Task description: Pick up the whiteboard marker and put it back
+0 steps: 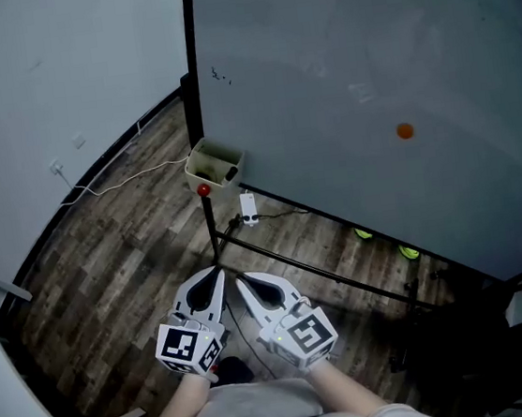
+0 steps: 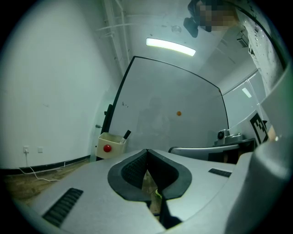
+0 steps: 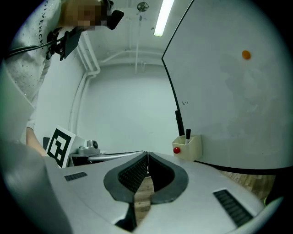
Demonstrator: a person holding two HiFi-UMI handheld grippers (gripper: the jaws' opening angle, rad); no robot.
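Note:
A black whiteboard marker point(image 1: 231, 171) point(image 2: 127, 134) point(image 3: 187, 134) stands in a cream holder box point(image 1: 208, 160) point(image 2: 111, 143) point(image 3: 190, 147) at the lower left corner of the whiteboard point(image 1: 357, 68). A red knob point(image 1: 204, 190) shows on the box. My left gripper point(image 1: 218, 273) point(image 2: 147, 151) and right gripper point(image 1: 240, 282) point(image 3: 147, 155) are held side by side low in the head view, well short of the box. Both are shut with nothing between the jaws.
An orange magnet point(image 1: 405, 131) sticks to the board. The black stand bar point(image 1: 326, 277) runs across the wooden floor point(image 1: 125, 257), with yellow-green casters point(image 1: 408, 252). A white adapter point(image 1: 248, 209) and a cable point(image 1: 125, 179) lie near the wall.

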